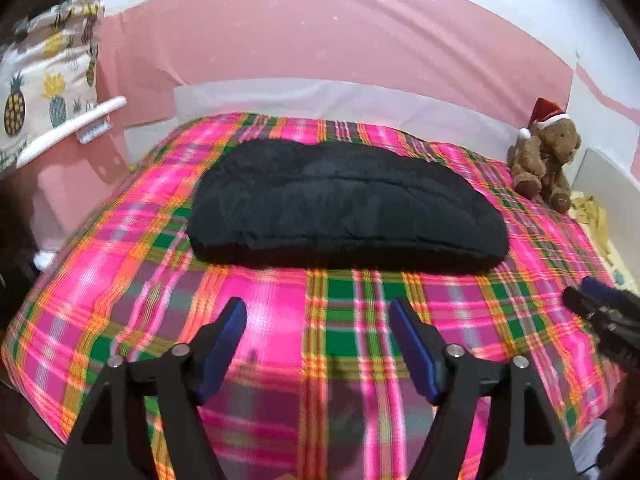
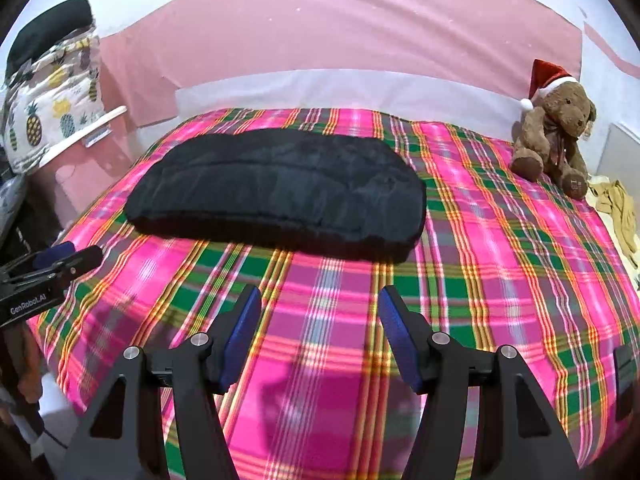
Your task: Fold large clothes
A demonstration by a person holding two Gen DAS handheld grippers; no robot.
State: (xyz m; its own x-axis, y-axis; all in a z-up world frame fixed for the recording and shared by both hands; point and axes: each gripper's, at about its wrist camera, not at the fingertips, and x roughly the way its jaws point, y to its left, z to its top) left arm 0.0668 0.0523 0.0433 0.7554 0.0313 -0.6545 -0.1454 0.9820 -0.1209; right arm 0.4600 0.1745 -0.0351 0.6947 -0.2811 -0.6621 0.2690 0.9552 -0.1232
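Black garment (image 1: pixel 344 204) is seen folded flat on plaid bedspread (image 1: pixel 280 320). L gripper (image 1: pixel 318 312) and R gripper (image 2: pixel 320 300) are held w/ jaws apart, nothing between, above the plaid, short of the garment.

Left gripper (image 1: pixel 318 312) at 6 o'clock, jaws apart and empty above the plaid bedspread (image 1: pixel 120 280); folded black garment (image 1: pixel 344 208) at centre, teddy bear (image 1: pixel 546 160) at 2 o'clock, right gripper (image 1: pixel 592 300) at 4 o'clock
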